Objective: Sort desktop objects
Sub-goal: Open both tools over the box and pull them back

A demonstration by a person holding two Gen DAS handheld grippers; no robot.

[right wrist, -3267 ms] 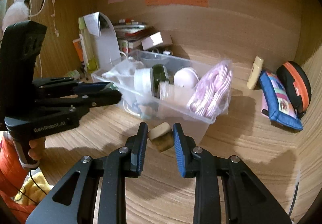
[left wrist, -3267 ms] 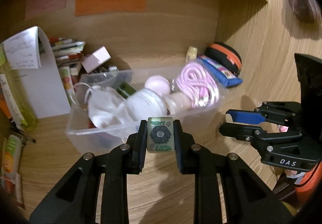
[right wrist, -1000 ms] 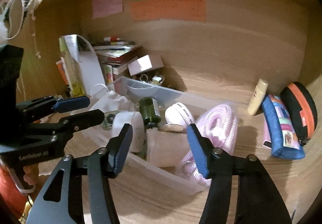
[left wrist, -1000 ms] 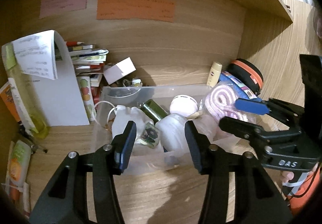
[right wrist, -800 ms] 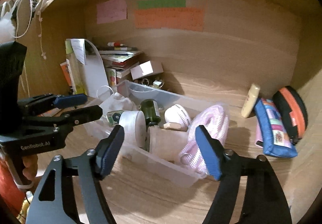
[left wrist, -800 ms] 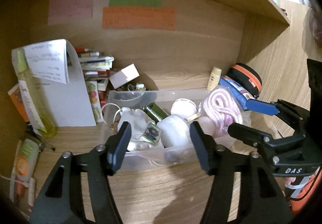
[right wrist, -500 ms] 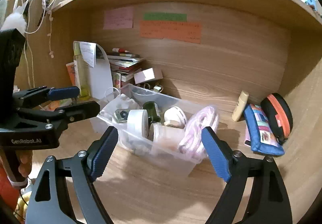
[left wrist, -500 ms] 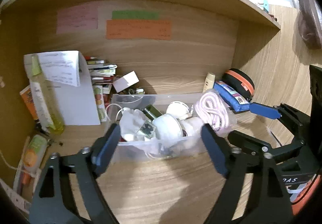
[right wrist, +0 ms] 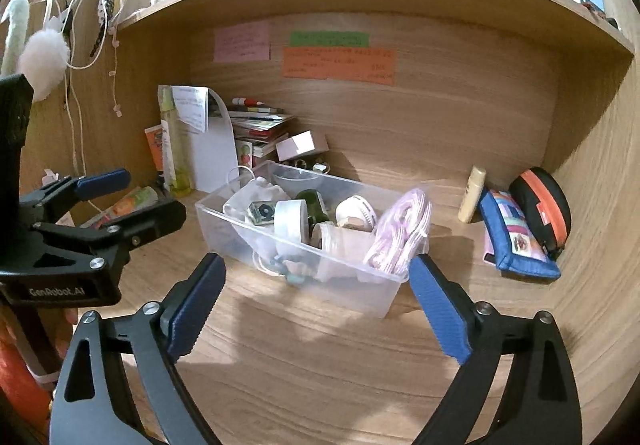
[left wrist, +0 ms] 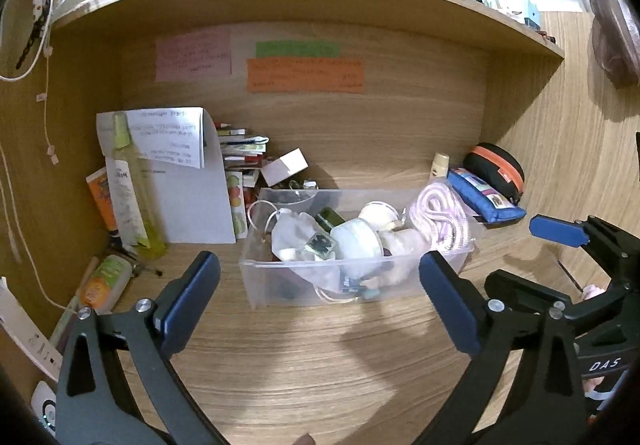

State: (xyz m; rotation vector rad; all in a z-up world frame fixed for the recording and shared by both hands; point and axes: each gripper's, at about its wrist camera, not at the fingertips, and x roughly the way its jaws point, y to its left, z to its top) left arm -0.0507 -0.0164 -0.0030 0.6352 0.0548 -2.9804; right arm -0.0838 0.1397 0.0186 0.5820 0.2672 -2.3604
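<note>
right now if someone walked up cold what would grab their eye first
Probably the clear plastic bin mid-desk, crammed with a pink coiled cable, a white tape roll and a dark green bottle. Next, the orange sticky note with green and pink ones on the back panel. In the foreground, the left gripper and right gripper have their jaws opening, nothing between them.
</note>
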